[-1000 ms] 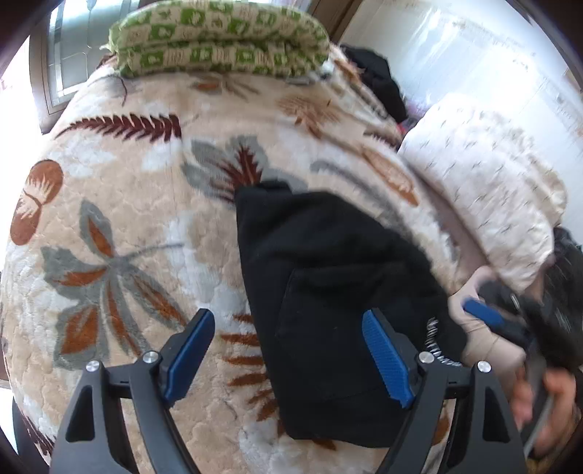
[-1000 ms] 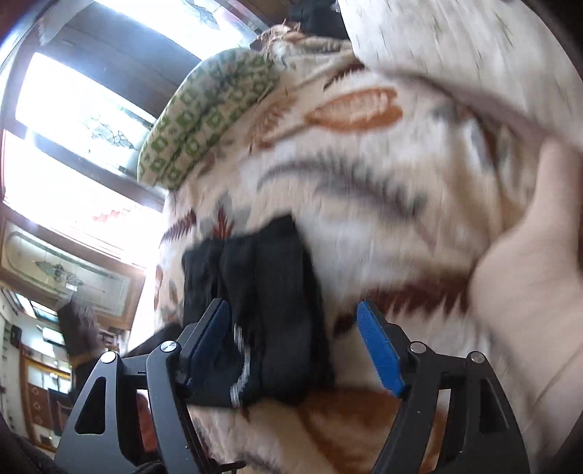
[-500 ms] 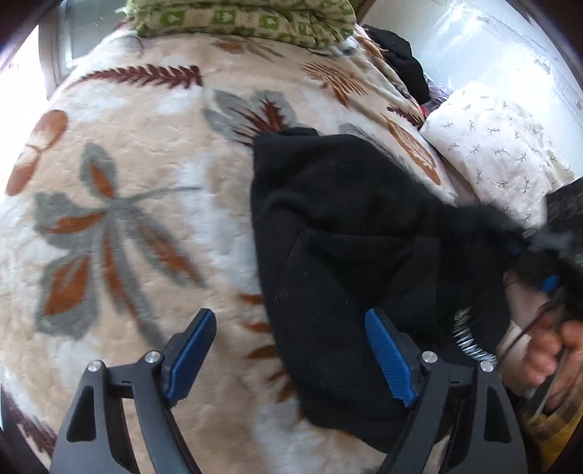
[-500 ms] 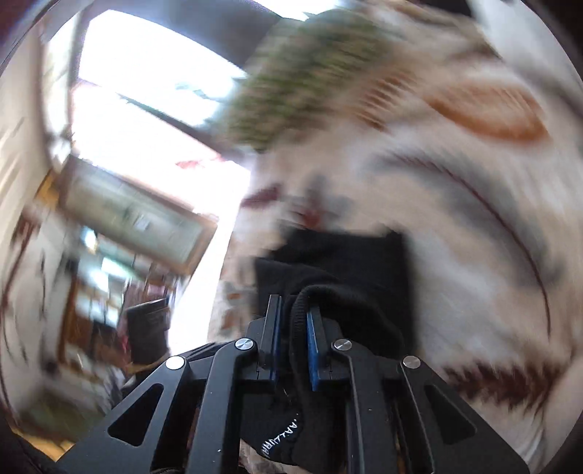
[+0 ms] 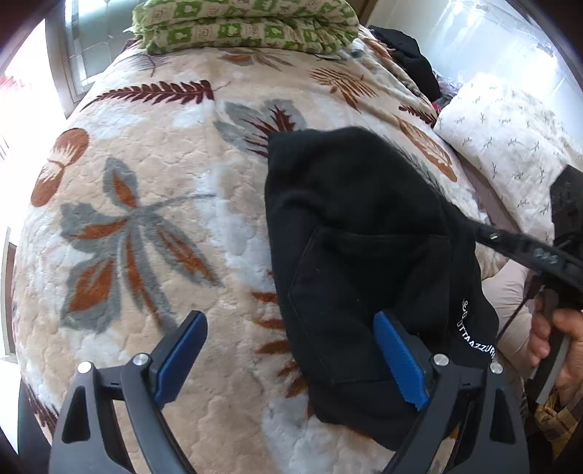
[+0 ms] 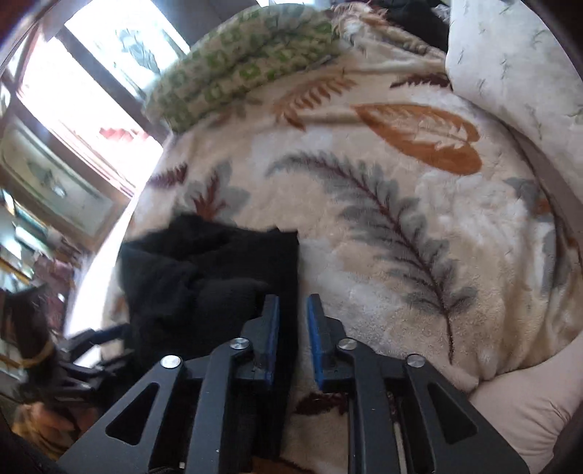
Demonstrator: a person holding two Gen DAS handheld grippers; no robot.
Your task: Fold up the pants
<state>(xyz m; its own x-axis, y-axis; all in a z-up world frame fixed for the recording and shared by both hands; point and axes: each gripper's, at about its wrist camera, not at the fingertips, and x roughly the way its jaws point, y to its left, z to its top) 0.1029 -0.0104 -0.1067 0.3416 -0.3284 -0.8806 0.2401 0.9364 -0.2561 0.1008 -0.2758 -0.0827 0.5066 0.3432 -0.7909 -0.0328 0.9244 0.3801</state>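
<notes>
The black pants (image 5: 357, 233) lie folded in a thick bundle on the leaf-patterned blanket (image 5: 153, 204), with white lettering on the near right edge. My left gripper (image 5: 291, 350) is open above the bundle's near left edge, its right finger over the fabric. In the right wrist view the pants (image 6: 204, 277) lie left of centre. My right gripper (image 6: 293, 317) has its jaws a narrow gap apart, at the bundle's right edge, with a strip of black fabric showing between them. It also shows in the left wrist view (image 5: 488, 233), touching the pants' right side.
A folded green-and-white quilt (image 5: 244, 22) lies at the far end of the bed. A white patterned pillow (image 5: 510, 131) lies at the right, with dark clothing (image 5: 411, 58) behind it. Windows are on the left.
My right gripper closed tight on a fold of the pants, carried it over the bundle, and now has its jaws slightly parted. The left gripper stayed open and shifted little.
</notes>
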